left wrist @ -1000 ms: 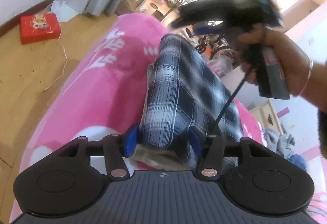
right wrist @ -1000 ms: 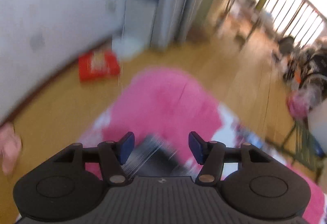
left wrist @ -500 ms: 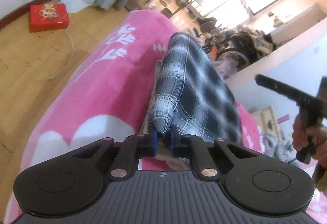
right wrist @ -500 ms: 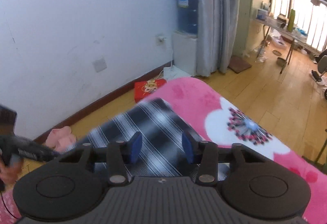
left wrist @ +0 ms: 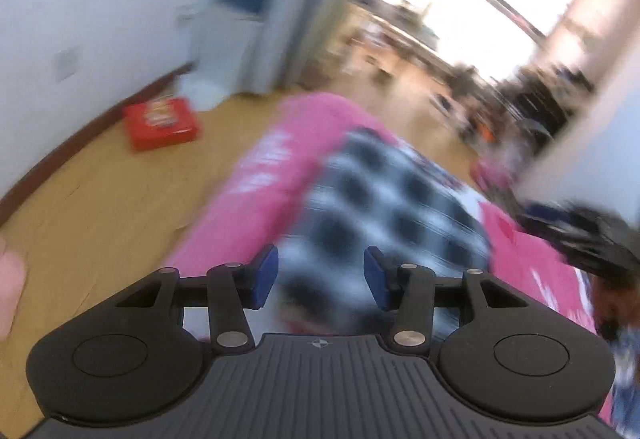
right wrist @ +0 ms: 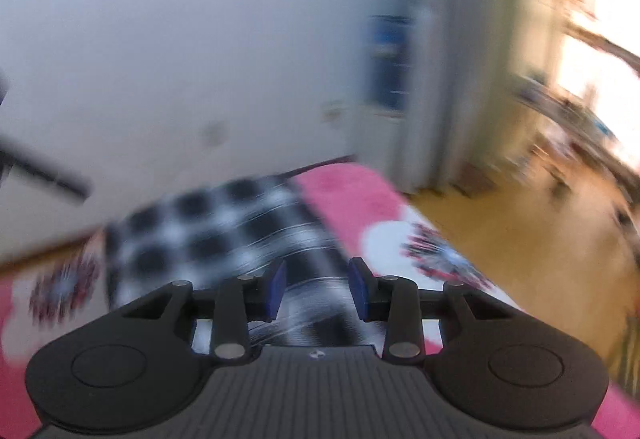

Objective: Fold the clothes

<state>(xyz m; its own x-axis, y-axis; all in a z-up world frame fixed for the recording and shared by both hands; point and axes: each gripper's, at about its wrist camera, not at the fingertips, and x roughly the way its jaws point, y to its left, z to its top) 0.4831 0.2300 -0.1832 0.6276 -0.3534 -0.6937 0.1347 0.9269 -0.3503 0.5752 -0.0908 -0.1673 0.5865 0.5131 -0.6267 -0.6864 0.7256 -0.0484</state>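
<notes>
Two grippers work over one folded plaid garment (left wrist: 392, 207) lying on the pink blanket (left wrist: 260, 175), and both have changed their hold within the last second. Half a second earlier the left gripper (left wrist: 318, 277) was pinched tight on the near corner of the cloth; now its blue pads (left wrist: 264, 275) stand apart and are opening, with the blurred plaid showing in the gap but nothing visibly pressed between them. The view has also pulled up and back, taking in more of the wooden floor (left wrist: 100, 207) and the red box (left wrist: 162, 123) at far left.

On the other side, the right gripper (right wrist: 316, 289) has swung in from well above the bed and now hangs over the near right edge of the garment (right wrist: 224, 231). Its jaws are closing, the checked fabric lying between them, though the pads (right wrist: 274, 289) do not yet seem to bite.

Judged from this, the left hand has let go of a finished fold and the right looks set to take the next edge, so folding appears partway done. Heavy blur hides the layers.
</notes>
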